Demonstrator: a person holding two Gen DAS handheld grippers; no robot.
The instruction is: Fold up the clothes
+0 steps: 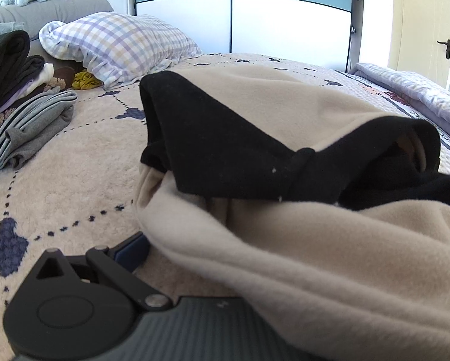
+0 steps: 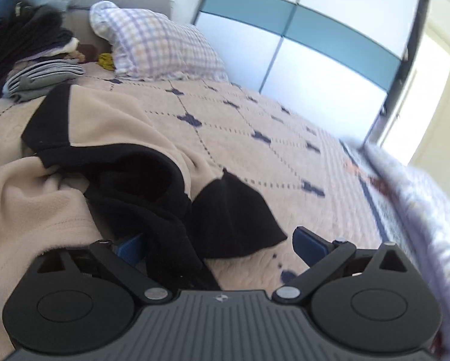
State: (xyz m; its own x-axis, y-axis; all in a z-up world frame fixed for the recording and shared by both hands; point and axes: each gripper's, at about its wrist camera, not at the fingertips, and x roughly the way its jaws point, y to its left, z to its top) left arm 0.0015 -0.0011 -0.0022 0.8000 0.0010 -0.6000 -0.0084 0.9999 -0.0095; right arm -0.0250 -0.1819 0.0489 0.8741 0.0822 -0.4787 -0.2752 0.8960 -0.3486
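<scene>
A beige fleece garment point(image 1: 285, 111) with black trim point(image 1: 212, 150) lies bunched on the bed. It also shows in the right wrist view point(image 2: 98, 126), with a black collar and cuff point(image 2: 234, 216). In the left wrist view the fleece drapes over my left gripper point(image 1: 225, 249); only its left blue fingertip point(image 1: 133, 251) shows, so its state is hidden. My right gripper point(image 2: 220, 245) is open, its blue pads point(image 2: 310, 245) wide apart, with black fabric lying between them, low over the bed.
A quilted beige bedspread point(image 2: 255, 120) with navy marks covers the bed. A checked pillow point(image 1: 119, 45) lies at the head. Stacked folded clothes point(image 1: 29, 120) sit at the left. A folded lilac quilt point(image 1: 411, 90) lies along the right edge. A wardrobe point(image 1: 240, 15) stands behind.
</scene>
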